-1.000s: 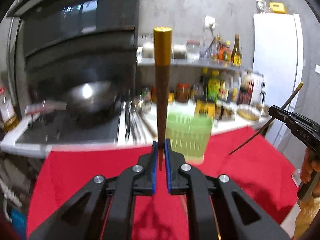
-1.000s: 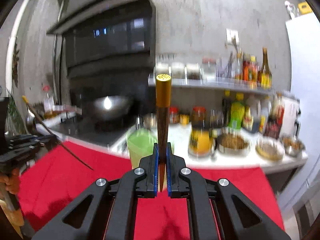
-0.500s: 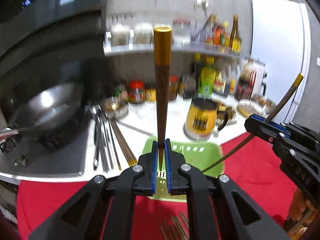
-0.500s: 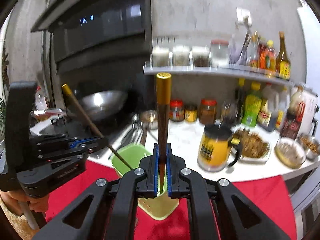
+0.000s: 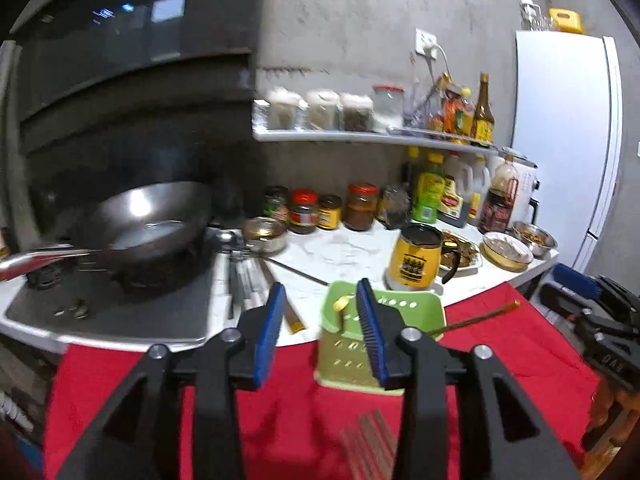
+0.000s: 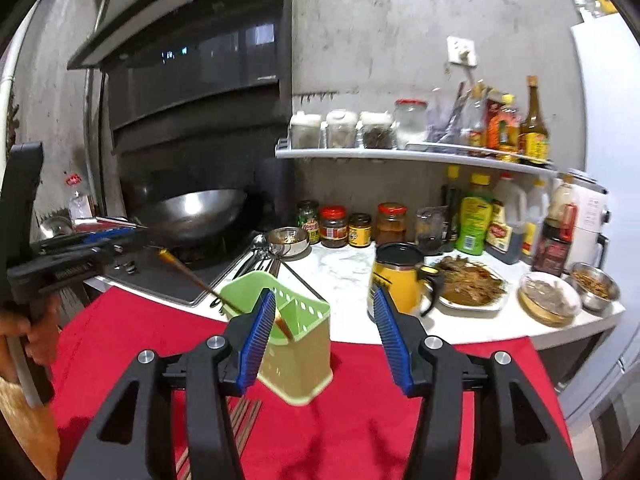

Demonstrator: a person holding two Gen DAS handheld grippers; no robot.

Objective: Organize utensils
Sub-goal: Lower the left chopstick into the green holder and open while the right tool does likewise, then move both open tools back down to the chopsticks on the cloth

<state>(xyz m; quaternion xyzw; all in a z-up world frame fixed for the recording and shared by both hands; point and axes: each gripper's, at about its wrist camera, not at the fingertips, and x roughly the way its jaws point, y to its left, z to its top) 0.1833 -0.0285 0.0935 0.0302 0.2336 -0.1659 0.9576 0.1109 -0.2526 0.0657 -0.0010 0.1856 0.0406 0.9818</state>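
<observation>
A green slotted utensil holder [image 5: 380, 336] [image 6: 288, 340] stands on the red cloth by the counter edge. Two gold-tipped brown chopsticks sit in it: one leans out to the side [image 5: 476, 318] [image 6: 192, 276], the other [image 5: 342, 308] [image 6: 282, 322] stands low inside. My left gripper [image 5: 320, 332] is open and empty just before the holder. My right gripper [image 6: 324, 340] is open and empty over the holder. More brown chopsticks [image 5: 368, 444] [image 6: 244, 420] lie on the cloth below the grippers.
The white counter [image 6: 344, 276] holds spoons and chopsticks [image 5: 244, 276], a yellow mug [image 5: 416, 258], jars, sauce bottles and food bowls. A wok [image 5: 148, 216] sits on the stove at the left. A white fridge [image 5: 568, 140] stands at the right.
Both grippers opened and let go of their chopsticks, which dropped into the green holder. Both grippers have drawn back a little from the holder.
</observation>
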